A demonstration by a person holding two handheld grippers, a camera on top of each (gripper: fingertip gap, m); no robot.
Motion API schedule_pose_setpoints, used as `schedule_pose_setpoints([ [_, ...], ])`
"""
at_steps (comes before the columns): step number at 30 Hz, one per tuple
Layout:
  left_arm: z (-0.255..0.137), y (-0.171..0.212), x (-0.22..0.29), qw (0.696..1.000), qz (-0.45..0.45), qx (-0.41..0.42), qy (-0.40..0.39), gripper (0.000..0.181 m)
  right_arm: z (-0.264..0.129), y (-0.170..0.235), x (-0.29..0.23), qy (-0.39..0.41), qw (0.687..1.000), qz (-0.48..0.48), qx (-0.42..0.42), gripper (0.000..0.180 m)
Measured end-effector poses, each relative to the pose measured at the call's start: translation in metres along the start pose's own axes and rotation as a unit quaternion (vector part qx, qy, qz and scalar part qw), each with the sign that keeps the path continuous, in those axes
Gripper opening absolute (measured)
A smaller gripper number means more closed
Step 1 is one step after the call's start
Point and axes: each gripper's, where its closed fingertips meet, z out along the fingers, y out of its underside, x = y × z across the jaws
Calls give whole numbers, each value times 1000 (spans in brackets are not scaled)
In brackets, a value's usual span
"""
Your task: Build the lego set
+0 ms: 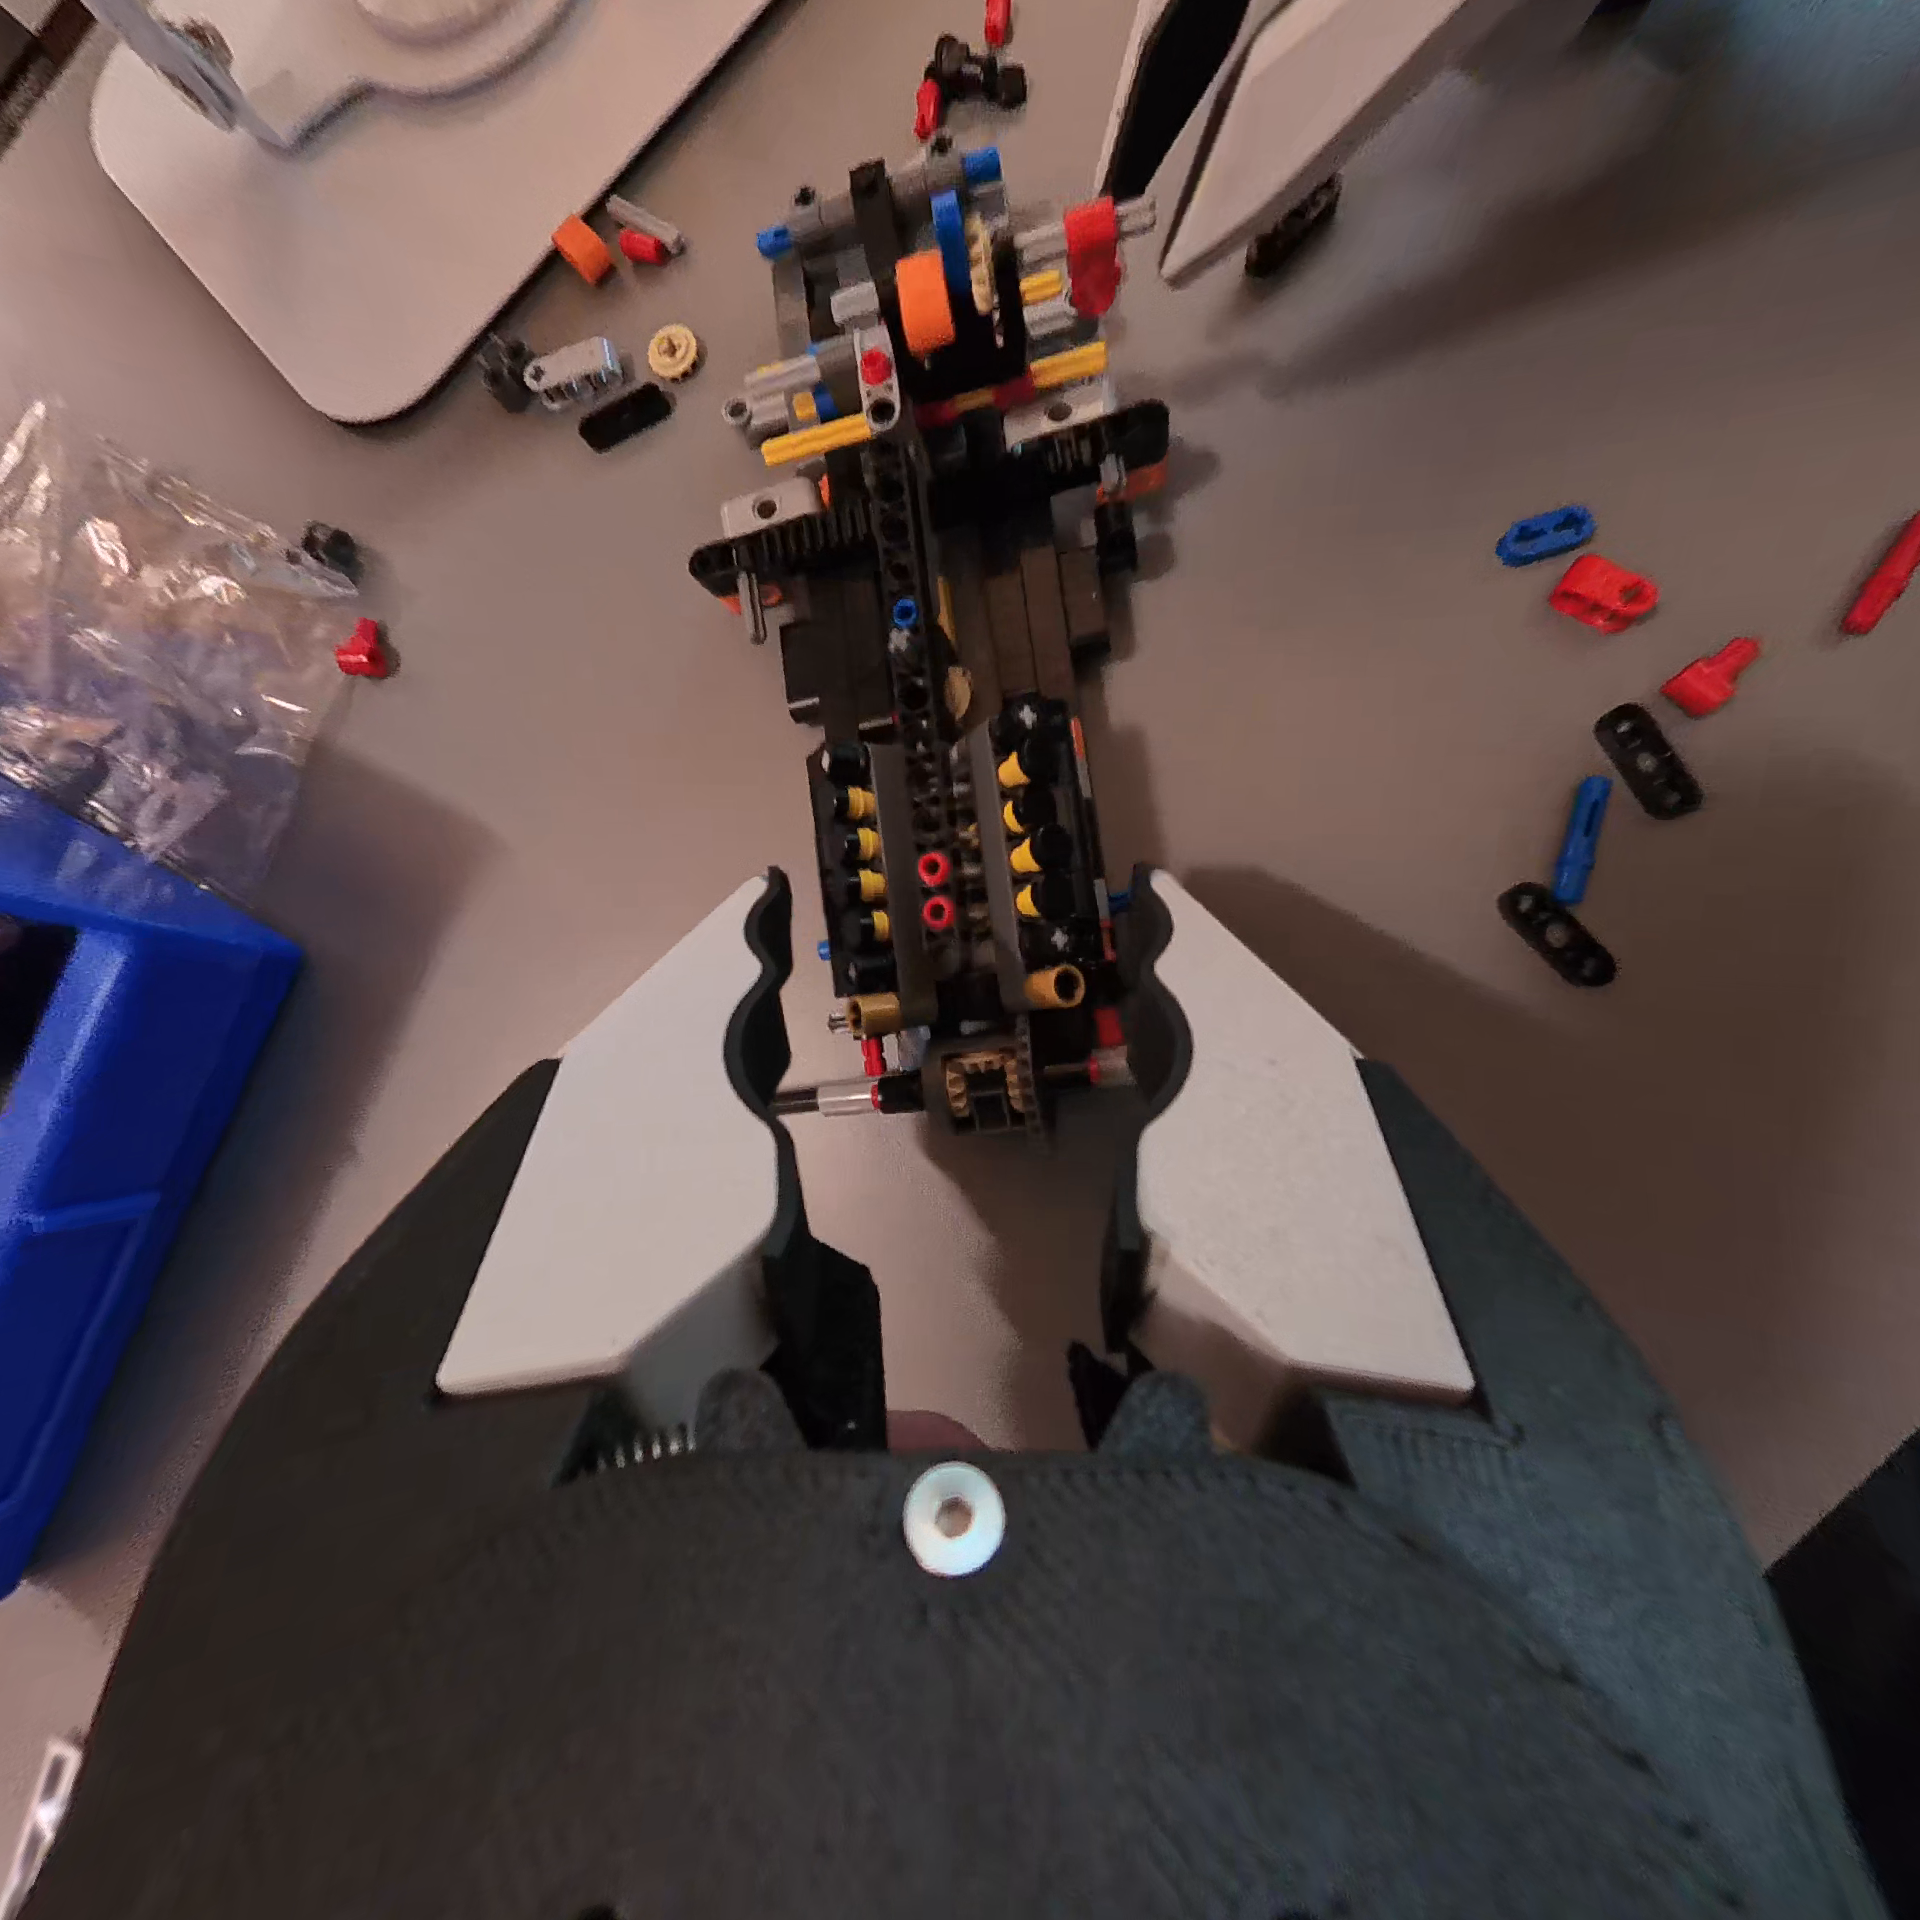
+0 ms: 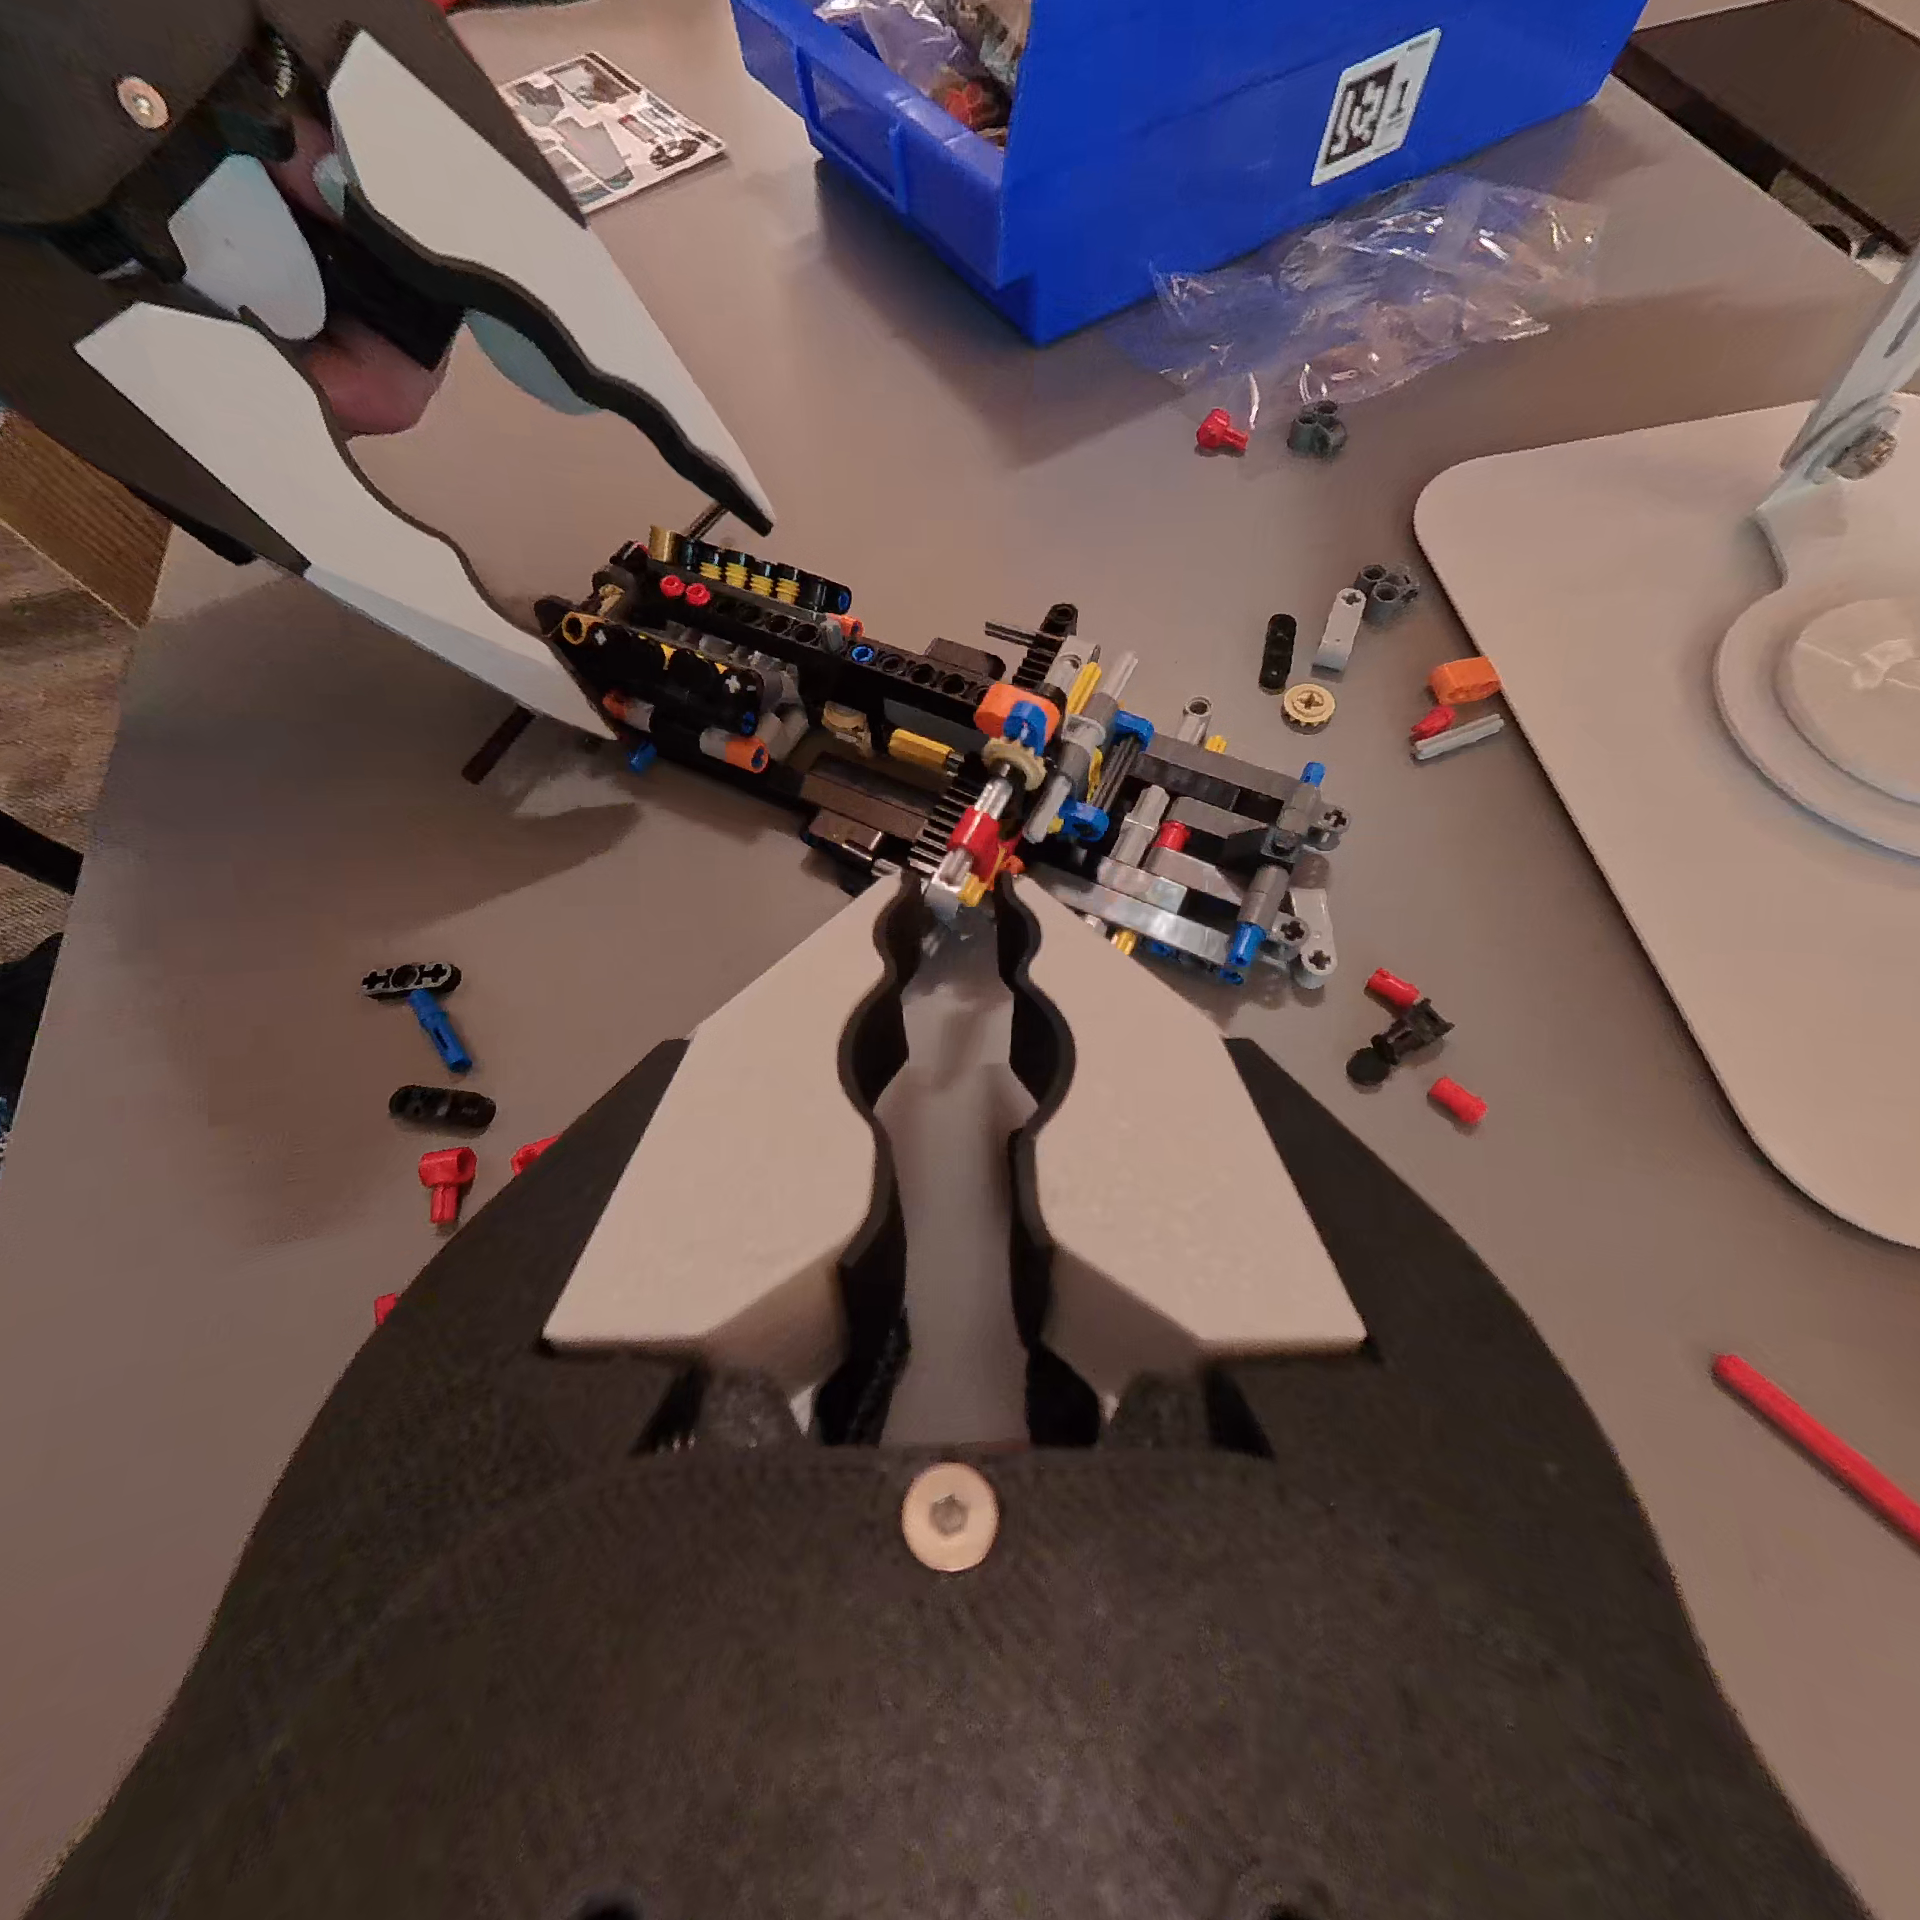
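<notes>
A long black, grey and yellow lego chassis (image 1: pixel 935 644) lies on the grey table, and it also shows in the right wrist view (image 2: pixel 883 727). My left gripper (image 1: pixel 961 925) straddles its near end, with a finger against each side; it also shows in the right wrist view (image 2: pixel 675 623). My right gripper (image 2: pixel 956 899) is nearly closed around a red-and-grey axle piece (image 2: pixel 971 836) sticking out of the chassis side. In the left wrist view the right gripper (image 1: pixel 1148 234) meets that red piece (image 1: pixel 1091 255) at the far end.
A blue bin (image 2: pixel 1143 156) and a clear parts bag (image 2: pixel 1371 291) sit behind the chassis. A white stand base (image 2: pixel 1662 779) lies to the right. Loose red, blue and black pieces (image 1: pixel 1600 592) are scattered around, along with a long red axle (image 2: pixel 1818 1455) and a leaflet (image 2: pixel 608 125). The grippers' ends are close to 11 cm from one another.
</notes>
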Motion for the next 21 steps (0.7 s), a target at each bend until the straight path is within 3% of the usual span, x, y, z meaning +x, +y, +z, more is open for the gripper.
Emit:
schedule_pose_setpoints([
  [1, -1, -3, 0, 1000, 3, 3, -2, 63, 0, -1, 0, 3, 1000, -6, -1, 11],
  [13, 33, -57, 7, 995, 96, 8, 13, 58, 8, -2, 6, 26, 1000, -11, -13, 6],
  [21, 46, -67, 0, 994, 101, 16, 26, 55, 13, -5, 10, 22, 1000, -3, -13, 5],
])
